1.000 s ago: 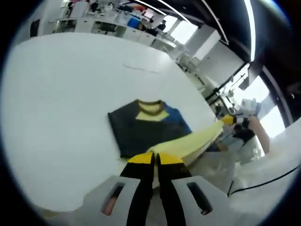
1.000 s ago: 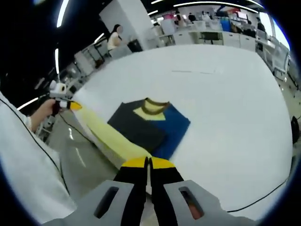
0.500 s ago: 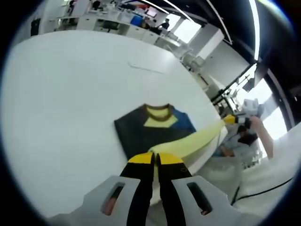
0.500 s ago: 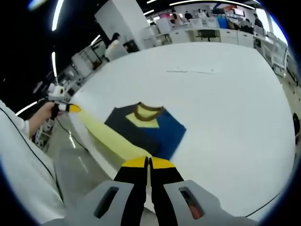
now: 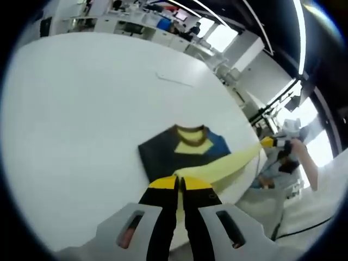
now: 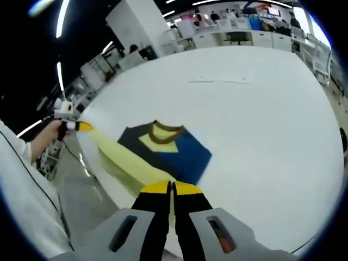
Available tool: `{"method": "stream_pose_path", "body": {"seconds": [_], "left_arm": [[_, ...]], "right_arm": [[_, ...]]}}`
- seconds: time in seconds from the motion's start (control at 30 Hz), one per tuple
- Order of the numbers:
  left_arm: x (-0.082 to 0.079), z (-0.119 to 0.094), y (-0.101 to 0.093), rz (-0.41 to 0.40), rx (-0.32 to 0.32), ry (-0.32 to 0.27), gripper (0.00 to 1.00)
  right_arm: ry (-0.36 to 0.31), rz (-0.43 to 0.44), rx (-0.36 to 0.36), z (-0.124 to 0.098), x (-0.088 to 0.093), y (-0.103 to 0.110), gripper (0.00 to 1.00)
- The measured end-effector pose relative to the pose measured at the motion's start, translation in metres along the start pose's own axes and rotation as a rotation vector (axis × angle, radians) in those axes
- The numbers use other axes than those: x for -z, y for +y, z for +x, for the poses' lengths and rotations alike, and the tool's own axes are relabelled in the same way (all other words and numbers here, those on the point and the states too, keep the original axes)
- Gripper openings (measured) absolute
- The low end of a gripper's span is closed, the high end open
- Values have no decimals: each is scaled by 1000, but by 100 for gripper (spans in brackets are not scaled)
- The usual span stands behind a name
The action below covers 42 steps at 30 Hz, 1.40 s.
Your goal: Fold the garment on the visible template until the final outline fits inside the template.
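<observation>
The garment (image 5: 182,152) lies on the worktop (image 5: 81,109), near its front edge, with its collar (image 6: 162,132) toward the far side. One edge of the garment is lifted off the worktop and stretched between the left gripper (image 5: 179,184) and the right gripper (image 6: 171,188), each clamped on one end. Behind the worktop stand desks (image 6: 239,35).

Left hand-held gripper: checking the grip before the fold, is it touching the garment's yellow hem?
Touching. In the left gripper view the left hand-held gripper has its jaws shut on the yellow hem.
</observation>
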<state>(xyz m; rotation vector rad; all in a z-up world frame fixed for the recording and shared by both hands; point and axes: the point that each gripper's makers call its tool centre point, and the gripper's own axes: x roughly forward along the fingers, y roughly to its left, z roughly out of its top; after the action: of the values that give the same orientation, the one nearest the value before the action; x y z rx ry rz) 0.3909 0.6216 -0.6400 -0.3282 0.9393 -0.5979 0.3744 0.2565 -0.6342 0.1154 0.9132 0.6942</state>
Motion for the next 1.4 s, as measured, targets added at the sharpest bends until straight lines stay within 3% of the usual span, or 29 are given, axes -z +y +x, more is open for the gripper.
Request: {"method": "stream_pose_path", "body": {"seconds": [1.4], "left_arm": [[-23, 52, 36, -30, -24, 34, 0]], "right_arm": [[-31, 98, 57, 56, -24, -53, 2]]}}
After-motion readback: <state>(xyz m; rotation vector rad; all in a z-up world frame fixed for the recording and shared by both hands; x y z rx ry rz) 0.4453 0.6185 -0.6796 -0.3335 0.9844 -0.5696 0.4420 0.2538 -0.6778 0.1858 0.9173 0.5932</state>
